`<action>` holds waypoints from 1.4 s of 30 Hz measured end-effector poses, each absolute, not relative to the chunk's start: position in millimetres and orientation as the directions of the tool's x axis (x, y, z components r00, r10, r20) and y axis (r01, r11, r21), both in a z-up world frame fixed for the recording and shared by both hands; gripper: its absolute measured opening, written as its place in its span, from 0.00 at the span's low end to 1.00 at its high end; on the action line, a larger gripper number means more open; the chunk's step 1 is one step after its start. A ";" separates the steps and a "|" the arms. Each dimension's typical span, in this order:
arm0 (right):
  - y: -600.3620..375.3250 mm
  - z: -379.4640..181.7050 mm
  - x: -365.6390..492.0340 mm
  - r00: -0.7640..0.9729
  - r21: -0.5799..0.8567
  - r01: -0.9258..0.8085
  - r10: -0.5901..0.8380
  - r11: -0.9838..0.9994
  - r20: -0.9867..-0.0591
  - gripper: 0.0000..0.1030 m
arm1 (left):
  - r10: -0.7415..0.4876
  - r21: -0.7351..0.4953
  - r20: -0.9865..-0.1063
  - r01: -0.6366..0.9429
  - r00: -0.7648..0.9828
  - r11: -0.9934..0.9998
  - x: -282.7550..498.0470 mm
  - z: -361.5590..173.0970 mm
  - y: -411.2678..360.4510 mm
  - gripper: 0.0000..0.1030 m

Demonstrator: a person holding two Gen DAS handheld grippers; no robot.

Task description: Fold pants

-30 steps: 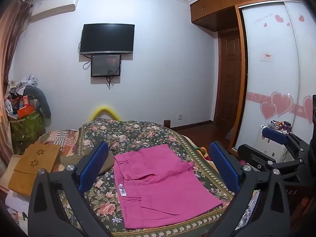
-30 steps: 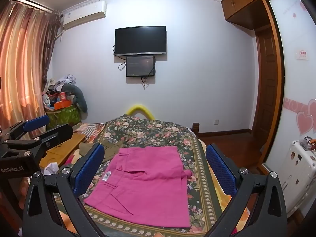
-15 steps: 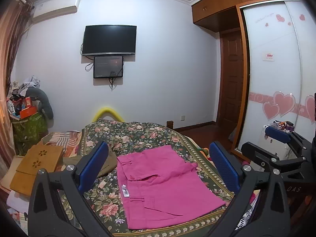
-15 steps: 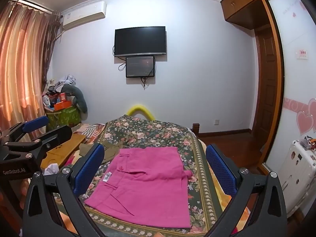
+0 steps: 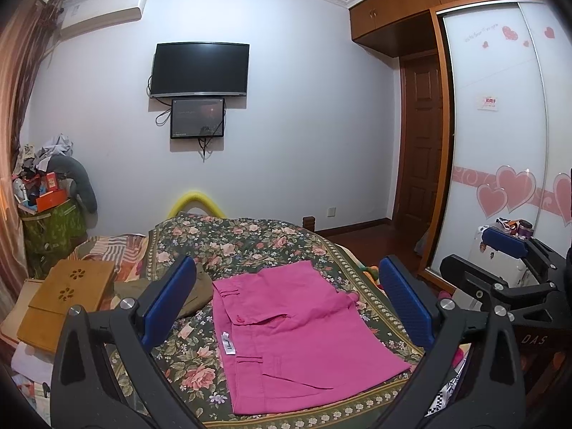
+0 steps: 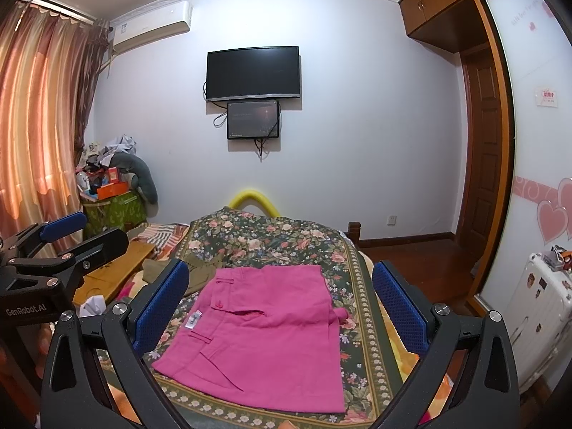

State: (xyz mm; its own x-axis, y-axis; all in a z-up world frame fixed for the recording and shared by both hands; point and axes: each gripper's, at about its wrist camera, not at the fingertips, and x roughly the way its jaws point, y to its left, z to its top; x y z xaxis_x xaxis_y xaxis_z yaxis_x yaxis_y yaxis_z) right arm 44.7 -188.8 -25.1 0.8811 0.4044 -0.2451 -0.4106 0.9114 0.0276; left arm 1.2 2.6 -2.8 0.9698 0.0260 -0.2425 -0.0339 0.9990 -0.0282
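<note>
at the far left a wooden lap desk (image 5: 64,296) sits beside the bed, and past it an olive garment (image 5: 195,291) lies bunched on the floral bedspread (image 5: 250,239). the left gripper (image 5: 286,304) hovers above the near end of the bed, its blue-padded fingers (image 5: 168,302) spread wide apart and holding nothing. between them the pink pants (image 5: 296,332) lie in the middle of the bedspread, folded into a compact, roughly rectangular stack. the waistband runs along the left edge, showing belt loops, a buttoned pocket flap and a white label (image 5: 227,344) near that edge. the cloth is flat with a few shallow creases, and a small pink bit pokes out at the right side. the right gripper (image 6: 280,307) also hangs over the pants (image 6: 264,332), its fingers wide apart and empty. to the right stands a wardrobe door with pink hearts (image 5: 507,186).
</note>
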 end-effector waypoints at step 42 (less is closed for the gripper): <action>-188.9 -30.3 49.3 0.878 0.032 -0.411 0.406 0.911 -0.256 0.99 | 0.037 -0.024 -0.258 -0.045 0.965 0.999 10.6 -10.3 7.7 1.00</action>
